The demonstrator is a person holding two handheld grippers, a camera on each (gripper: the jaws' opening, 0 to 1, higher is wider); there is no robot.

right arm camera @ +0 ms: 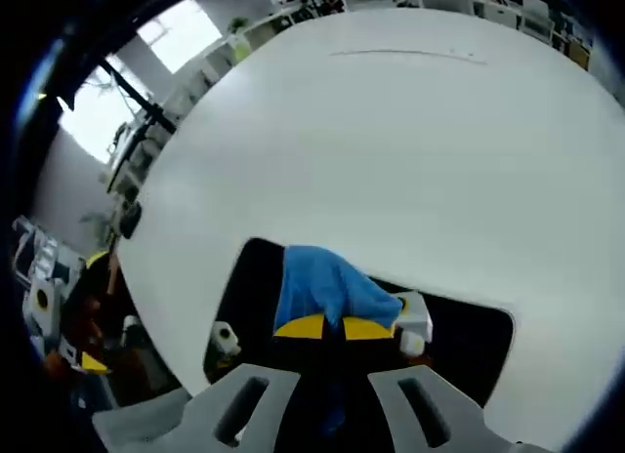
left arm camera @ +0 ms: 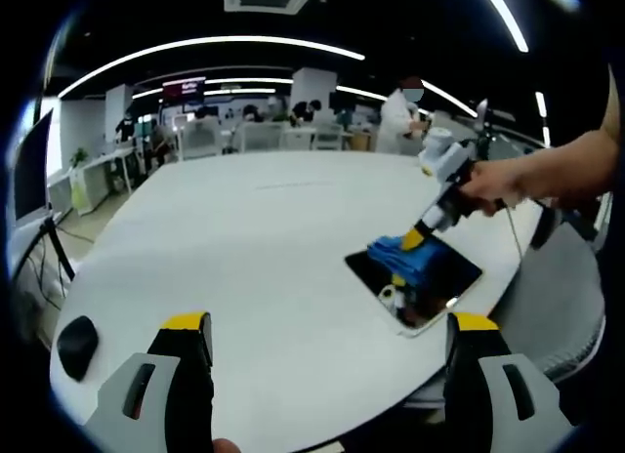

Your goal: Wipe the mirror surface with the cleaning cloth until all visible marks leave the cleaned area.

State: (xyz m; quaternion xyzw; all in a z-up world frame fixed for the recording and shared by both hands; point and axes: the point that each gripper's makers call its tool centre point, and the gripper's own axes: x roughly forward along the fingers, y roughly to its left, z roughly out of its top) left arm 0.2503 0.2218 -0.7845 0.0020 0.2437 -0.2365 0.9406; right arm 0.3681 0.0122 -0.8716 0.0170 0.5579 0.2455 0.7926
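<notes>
While our left hand-held gripper [left arm camera: 327,360] hovers released above the white surface [left arm camera: 264,238], our right hand-held gripper [right arm camera: 337,328] grasps the blue cloth [right arm camera: 322,287], pressing it onto the mirror [right arm camera: 469,346] near the surface's edge.

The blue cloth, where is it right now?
In the left gripper view the blue cloth lies on the mirror near the white table's right edge, pinched by the right gripper. The right gripper view shows it between that gripper's yellow tips.
</notes>
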